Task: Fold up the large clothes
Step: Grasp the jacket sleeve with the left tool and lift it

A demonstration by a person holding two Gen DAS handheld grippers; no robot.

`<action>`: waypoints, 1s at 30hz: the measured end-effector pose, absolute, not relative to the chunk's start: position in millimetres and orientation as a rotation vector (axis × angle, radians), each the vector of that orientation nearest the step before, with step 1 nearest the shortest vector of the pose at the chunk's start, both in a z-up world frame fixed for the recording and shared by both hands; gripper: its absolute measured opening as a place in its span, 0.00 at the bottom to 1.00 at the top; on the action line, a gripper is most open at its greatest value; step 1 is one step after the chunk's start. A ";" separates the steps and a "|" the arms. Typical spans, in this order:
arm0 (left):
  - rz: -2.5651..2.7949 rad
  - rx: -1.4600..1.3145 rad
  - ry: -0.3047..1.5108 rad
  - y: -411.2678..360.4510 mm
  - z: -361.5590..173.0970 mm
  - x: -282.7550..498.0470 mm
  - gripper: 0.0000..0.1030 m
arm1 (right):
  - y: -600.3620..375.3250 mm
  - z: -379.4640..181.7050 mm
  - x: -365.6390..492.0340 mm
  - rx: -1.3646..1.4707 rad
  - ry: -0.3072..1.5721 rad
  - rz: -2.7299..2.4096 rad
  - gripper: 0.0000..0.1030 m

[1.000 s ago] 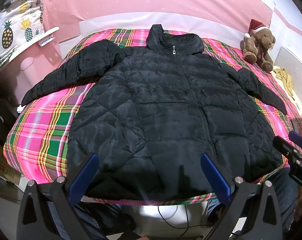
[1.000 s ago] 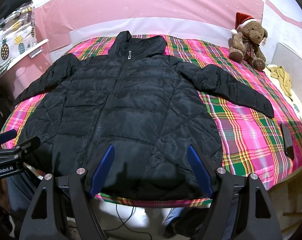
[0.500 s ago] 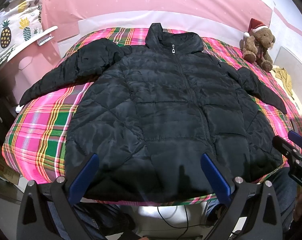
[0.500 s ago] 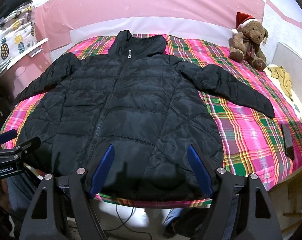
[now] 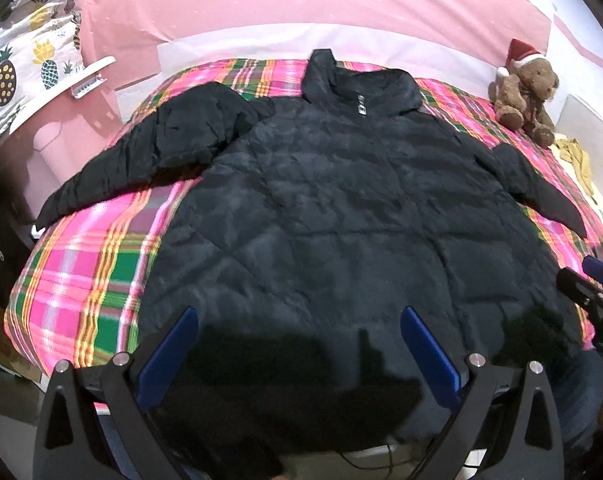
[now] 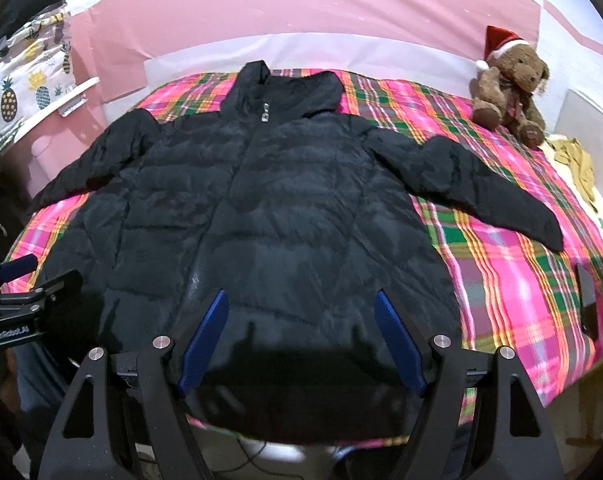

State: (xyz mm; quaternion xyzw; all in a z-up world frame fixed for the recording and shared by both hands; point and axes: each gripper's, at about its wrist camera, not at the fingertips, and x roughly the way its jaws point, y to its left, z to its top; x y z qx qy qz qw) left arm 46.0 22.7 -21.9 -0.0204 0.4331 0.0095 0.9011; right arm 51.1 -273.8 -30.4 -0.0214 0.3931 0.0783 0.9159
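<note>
A: We're hovering both tools over the near hem of the black puffer jacket, which is lying flat and zipped on the plaid bedspread, collar pointing away from us

B: Left gripper is gaping wide, holding nothing; right gripper is spread and empty too

A: The zip line is running straight ahead of us. The left sleeve is stretching out on the left tool's side, so we're judging that hand nearer for that sleeve
</note>
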 end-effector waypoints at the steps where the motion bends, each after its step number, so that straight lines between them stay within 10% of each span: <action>1: 0.026 -0.043 0.893 27.4 -22.5 50.5 0.99 | -271.6 -30.2 57.8 -0.043 0.808 0.177 0.73; 30: 0.493 -0.388 0.886 310.3 -105.1 190.7 0.99 | -129.9 -59.4 243.8 -0.223 0.823 0.403 0.73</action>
